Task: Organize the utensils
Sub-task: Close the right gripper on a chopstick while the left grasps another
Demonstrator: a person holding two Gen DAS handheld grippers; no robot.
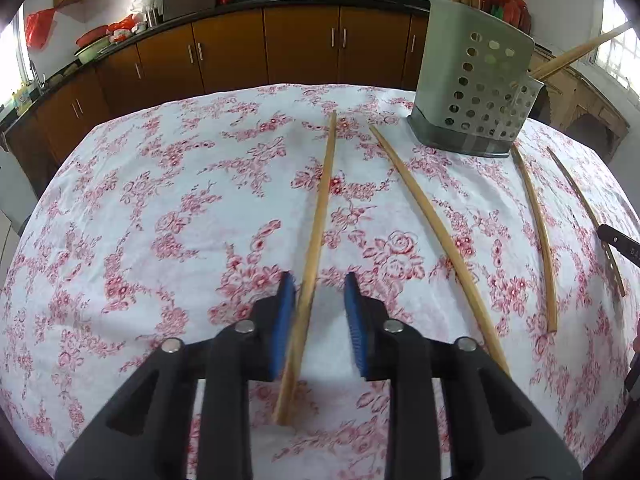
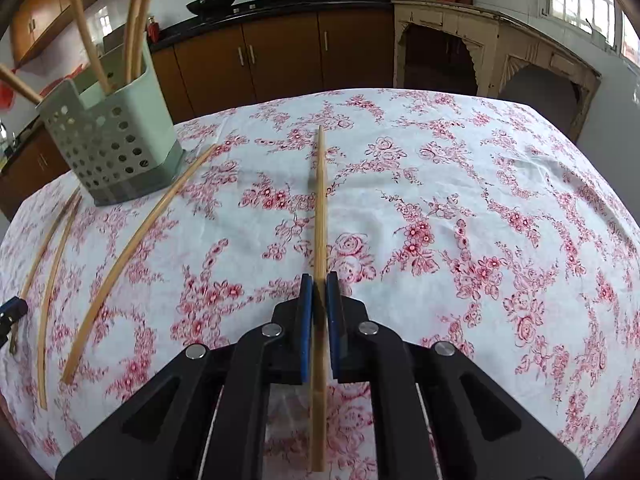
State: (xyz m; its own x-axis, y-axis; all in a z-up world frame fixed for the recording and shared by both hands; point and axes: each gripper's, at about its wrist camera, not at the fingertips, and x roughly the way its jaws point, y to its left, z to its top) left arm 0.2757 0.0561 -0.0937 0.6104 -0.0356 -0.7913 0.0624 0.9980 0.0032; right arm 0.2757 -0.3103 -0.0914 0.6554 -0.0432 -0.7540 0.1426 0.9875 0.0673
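The left claw (image 1: 318, 284) stands partly open over the table (image 1: 140, 208), its blue pads (image 1: 285, 312) apart. A wooden chopstick (image 1: 320, 216) runs between them; it leans against the left pad, with a clear gap to the right pad, so it is not clamped. The right claw (image 2: 319, 285) is clenched on another chopstick (image 2: 320, 200), both pads pressed against its sides, the stick pointing straight ahead along the fingers and reaching back past the pads.

More chopsticks lie loose on the floral cloth: in the left wrist view, one (image 1: 436, 236) just right of the left claw and two thinner ones (image 1: 538, 232) farther right. A pale green holder (image 1: 476, 92) with a perforated front stands upright at the far side of the table, with several chopsticks (image 2: 134, 20) leaning in it. One loose chopstick's far end lies close to the holder's base.

The chopsticks are slim, light wood; the cloth is white with pink roses, slightly creased. Brown cabinets (image 1: 300, 52) stand behind.
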